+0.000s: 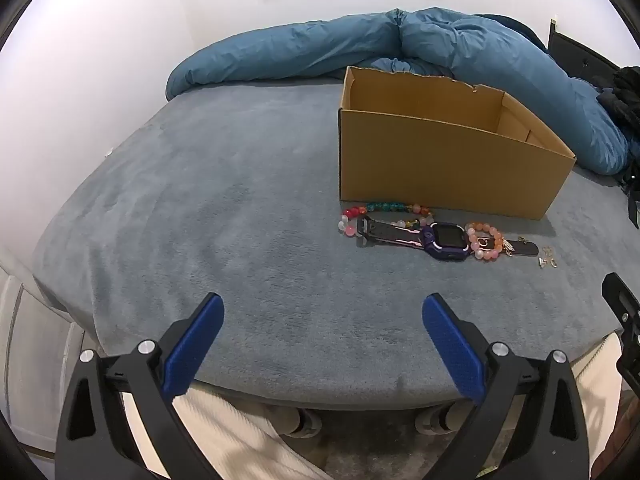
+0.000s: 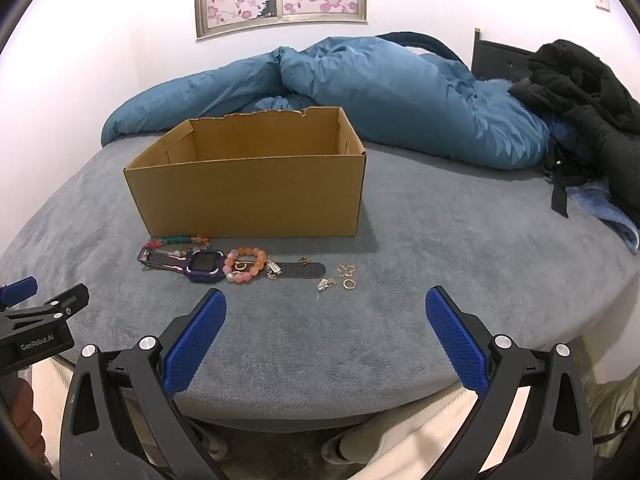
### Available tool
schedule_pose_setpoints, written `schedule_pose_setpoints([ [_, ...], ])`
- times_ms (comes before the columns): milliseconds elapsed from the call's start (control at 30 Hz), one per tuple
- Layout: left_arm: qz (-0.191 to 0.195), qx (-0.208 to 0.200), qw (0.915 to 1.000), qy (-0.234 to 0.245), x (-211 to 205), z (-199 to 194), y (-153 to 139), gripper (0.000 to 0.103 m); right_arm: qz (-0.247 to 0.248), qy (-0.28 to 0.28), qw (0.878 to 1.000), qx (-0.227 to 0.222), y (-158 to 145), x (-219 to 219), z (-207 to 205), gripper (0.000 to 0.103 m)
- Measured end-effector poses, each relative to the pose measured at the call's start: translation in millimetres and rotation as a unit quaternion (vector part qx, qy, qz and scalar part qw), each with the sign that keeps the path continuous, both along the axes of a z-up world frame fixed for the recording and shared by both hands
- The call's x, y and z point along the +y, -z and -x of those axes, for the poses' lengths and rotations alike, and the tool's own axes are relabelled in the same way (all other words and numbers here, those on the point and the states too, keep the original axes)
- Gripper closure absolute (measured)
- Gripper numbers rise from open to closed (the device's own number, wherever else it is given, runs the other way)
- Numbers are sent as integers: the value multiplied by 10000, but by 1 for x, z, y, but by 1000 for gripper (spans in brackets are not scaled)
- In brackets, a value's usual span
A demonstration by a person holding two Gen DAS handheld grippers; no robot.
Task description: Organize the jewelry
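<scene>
Box floor hidden behind near wall of cardboard box (image 2: 245, 196) in both views; contents cannot tell. Back rim torn, ragged. Multicolour bead bracelet (image 2: 178, 241) partly tucked under smartwatch (image 2: 204, 267) strap, touching box base; loop shape hard to make out. Orange-pink bead bracelet (image 2: 245, 265) lying over watch strap at 3 o'clock of watch face, small gold ring inside it. Chain clasp (image 2: 274, 270) too small to read. Butterfly charm (image 2: 346, 269), gold ring (image 2: 349, 285), silver piece (image 2: 326, 283) loose on bed (image 2: 460, 240) at 3 o'clock of strap end, just beside one another. Jewelry all in a row just in front of box, on grey bed cover. Blue duvet (image 2: 380, 92) bunched at 12 o'clock behind box; black clothing (image 2: 580, 92) at 2 o'clock, cut off by lens edge. Left claw (image 1: 323, 310) wide apart, nothing between, hovering near bed's front edge; right claw (image 2: 326, 304) same, spread wide, empty. Open cover between claws and jewelry. Bed edge curving off at 9 o'clock.
</scene>
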State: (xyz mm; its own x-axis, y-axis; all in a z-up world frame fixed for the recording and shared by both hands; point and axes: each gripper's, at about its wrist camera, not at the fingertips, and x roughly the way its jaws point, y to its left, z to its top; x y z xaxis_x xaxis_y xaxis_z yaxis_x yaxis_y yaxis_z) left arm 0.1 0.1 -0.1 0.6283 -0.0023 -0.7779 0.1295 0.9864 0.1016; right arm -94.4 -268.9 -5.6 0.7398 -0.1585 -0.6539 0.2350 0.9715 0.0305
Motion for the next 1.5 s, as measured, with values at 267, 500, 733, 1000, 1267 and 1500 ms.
schedule_pose_setpoints([
  [267,-24,-12,10000,4,-1,-1,0,6,38,14,10000,-38,-2,0,1,7],
  [500,-28,-65,10000,9,-7,-1,-7,6,16,0,10000,-22,-1,0,0,7],
  [733,19,-93,10000,12,-1,0,-6,6,29,7,10000,-9,-1,-1,-1,7],
  [1000,0,-92,10000,21,-1,1,-6,6,21,7,10000,-22,-1,0,-1,7],
  [1267,-6,-96,9999,40,-1,1,-5,6,24,7,10000,-27,-1,0,0,7],
  [1500,-1,-76,10000,22,-1,0,-3,6,22,9,10000,-32,0,-1,-1,7],
])
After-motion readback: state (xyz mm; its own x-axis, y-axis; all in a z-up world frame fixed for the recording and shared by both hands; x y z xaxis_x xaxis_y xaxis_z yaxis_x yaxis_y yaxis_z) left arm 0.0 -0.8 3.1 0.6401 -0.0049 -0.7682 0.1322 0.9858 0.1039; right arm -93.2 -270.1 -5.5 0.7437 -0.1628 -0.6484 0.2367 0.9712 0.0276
